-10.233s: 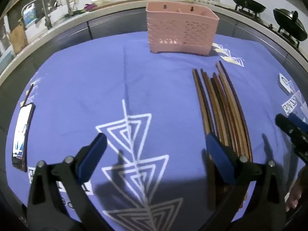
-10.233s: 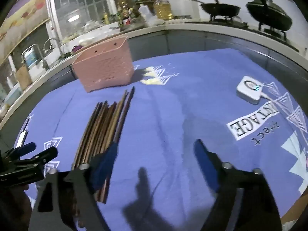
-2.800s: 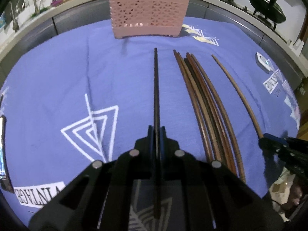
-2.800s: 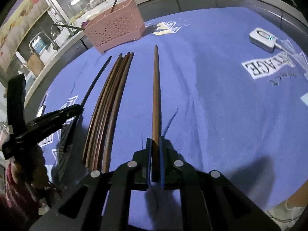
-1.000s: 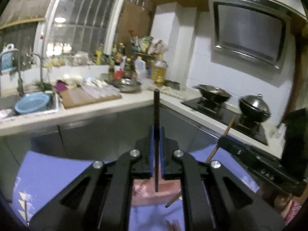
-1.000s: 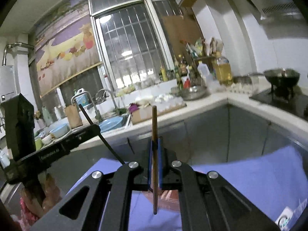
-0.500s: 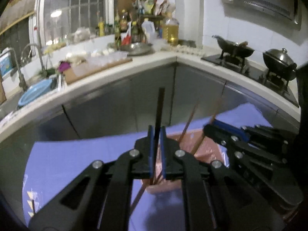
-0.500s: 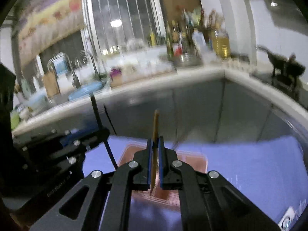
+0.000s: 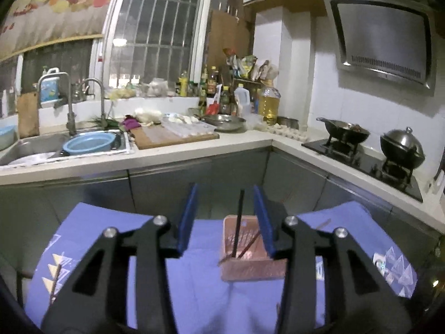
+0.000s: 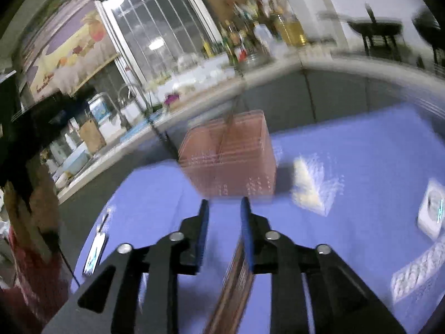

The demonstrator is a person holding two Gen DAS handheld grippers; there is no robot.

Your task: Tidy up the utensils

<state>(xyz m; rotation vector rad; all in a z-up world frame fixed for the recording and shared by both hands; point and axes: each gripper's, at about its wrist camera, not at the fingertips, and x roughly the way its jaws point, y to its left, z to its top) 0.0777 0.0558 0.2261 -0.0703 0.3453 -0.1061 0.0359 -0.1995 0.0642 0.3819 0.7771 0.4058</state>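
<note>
left gripper [image 9: 225,217] jaws apart, nothing held | pink basket [image 9: 251,265] with dark chopstick [image 9: 238,222] below-ahead | right gripper [image 10: 224,224] released, basket ahead, blurred

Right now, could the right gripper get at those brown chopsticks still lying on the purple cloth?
Probably yes. The right gripper is open and empty, and the chopstick bundle lies just below its fingers, with nothing between them, though the view is blurred.
</note>
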